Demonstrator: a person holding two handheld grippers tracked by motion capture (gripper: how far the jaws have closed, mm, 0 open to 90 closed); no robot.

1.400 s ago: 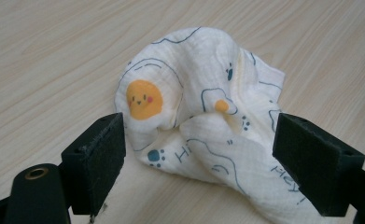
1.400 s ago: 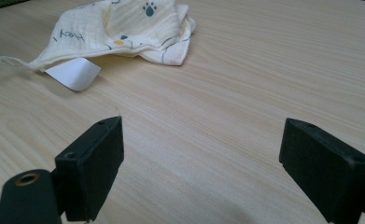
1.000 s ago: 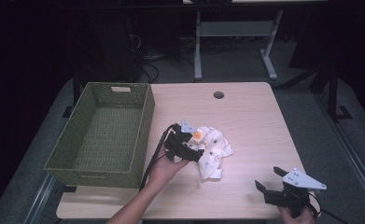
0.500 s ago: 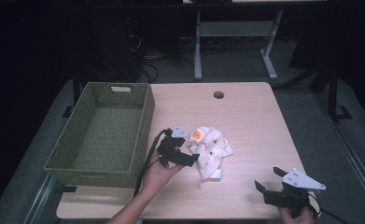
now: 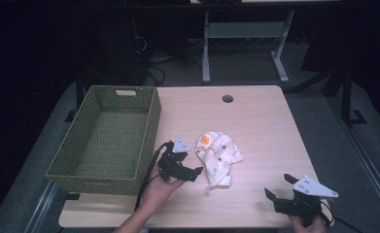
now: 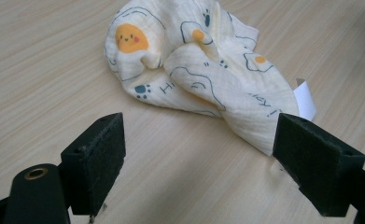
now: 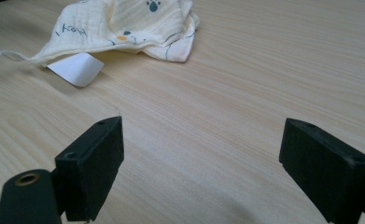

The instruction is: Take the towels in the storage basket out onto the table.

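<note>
- The printed baby cloth (image 5: 219, 156) lies crumpled mid-table, right of the green wicker basket (image 5: 107, 136).
- Left gripper (image 5: 186, 167) sits just beside the cloth, jaws spread, empty, facing it.
- Right gripper (image 5: 281, 186), also spread and empty, is well apart from the cloth.

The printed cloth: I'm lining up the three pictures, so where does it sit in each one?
High view: cloth mid-table, right of the left gripper.
Left gripper view: upper centre, beyond the open jaws.
Right gripper view: top left, partly cut off.
Shared landmark: its white tag.
</note>
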